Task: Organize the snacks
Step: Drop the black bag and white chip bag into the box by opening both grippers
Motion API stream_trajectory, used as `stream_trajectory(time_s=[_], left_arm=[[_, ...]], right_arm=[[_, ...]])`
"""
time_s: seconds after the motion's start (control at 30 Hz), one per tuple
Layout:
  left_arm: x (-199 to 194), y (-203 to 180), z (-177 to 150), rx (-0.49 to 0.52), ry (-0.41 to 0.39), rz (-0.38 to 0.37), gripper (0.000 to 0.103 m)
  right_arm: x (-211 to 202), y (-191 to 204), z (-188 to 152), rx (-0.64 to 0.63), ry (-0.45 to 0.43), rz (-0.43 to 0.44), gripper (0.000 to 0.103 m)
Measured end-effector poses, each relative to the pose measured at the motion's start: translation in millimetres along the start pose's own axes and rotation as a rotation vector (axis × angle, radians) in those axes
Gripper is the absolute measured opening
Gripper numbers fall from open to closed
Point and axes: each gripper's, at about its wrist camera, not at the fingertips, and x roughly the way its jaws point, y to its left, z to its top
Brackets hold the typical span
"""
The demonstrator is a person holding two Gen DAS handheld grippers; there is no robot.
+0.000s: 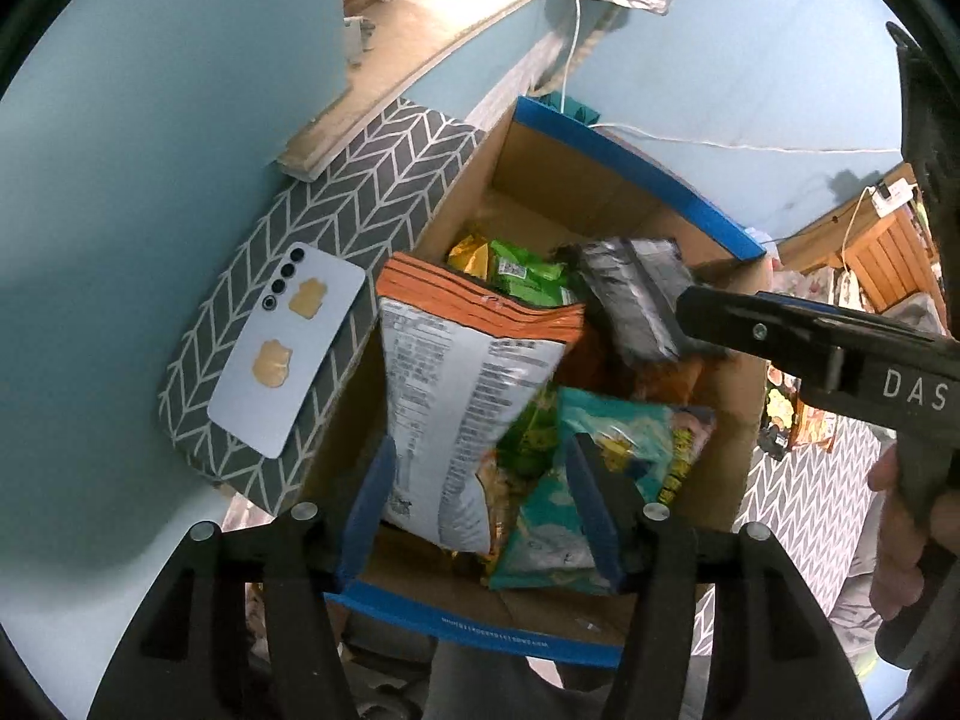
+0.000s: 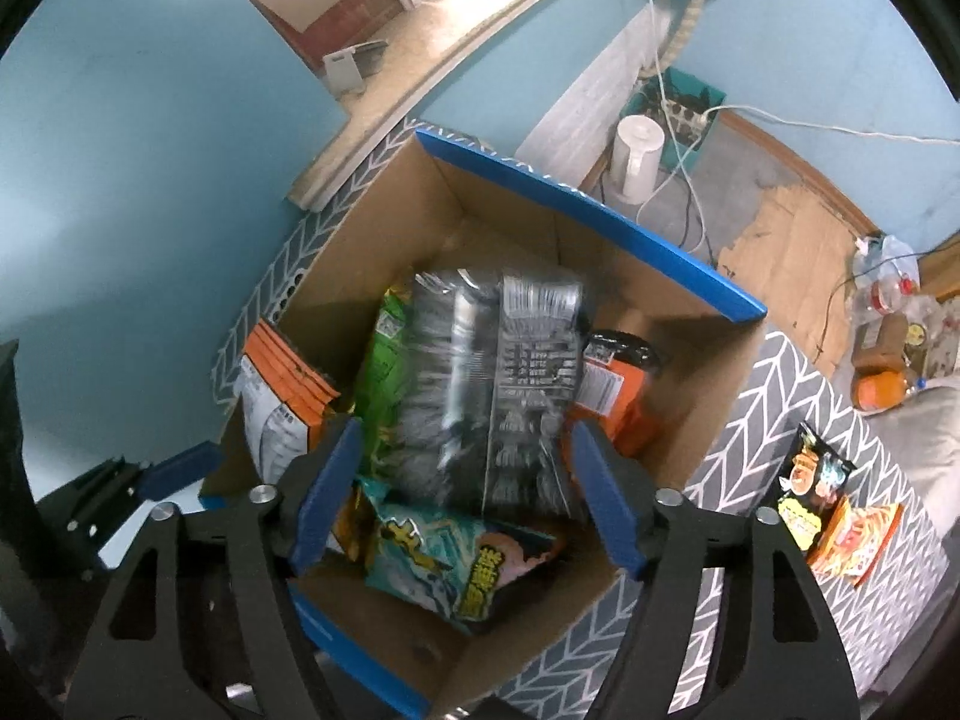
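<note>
An open cardboard box (image 1: pixel 630 162) (image 2: pixel 570 198) with blue flaps holds several snack packs. My left gripper (image 1: pixel 483 504) hangs open over its near side. A white pack with an orange top (image 1: pixel 462 360) (image 2: pixel 282 414) stands between the fingers, and the right pad is clear of it. My right gripper (image 2: pixel 465 492) is open above the box's middle. A blurred black and silver pack (image 2: pixel 510 378) (image 1: pixel 636 294) lies loose between its pads, on the other snacks. A teal pack (image 1: pixel 600 480) (image 2: pixel 456 564), a green pack (image 1: pixel 528 276) (image 2: pixel 384 360) and an orange pack (image 2: pixel 606 396) lie in the box.
A light blue phone (image 1: pixel 288 348) lies on the grey herringbone cloth (image 1: pixel 372 180) left of the box. Two more snack packs (image 2: pixel 810 492) (image 2: pixel 858 534) lie on the cloth to the right. Behind the box are a white kettle (image 2: pixel 636 156), cables and a blue wall.
</note>
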Motion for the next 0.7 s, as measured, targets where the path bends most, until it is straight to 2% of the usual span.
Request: stream_trajectory(time_s=[0.07, 0.4, 0.7], left_arm=[[-1.7, 0.0, 0.5, 0.0, -0.001, -0.004, 0.06], [-9.1, -15.3, 6.2, 0.013, -0.012, -0.041, 0.06], [-11.2, -60.1, 10.2, 0.087, -0.006, -0.086, 0.06]], right_arm=[[-1.3, 1.3, -0.3, 0.001, -0.006, -0.005, 0.082], [-19.5, -15.1, -7.4, 0.047, -0.028, -0.01, 0.082], [-43.1, -66.3, -26.9, 0.149, -0.057, -0.057, 0.082]])
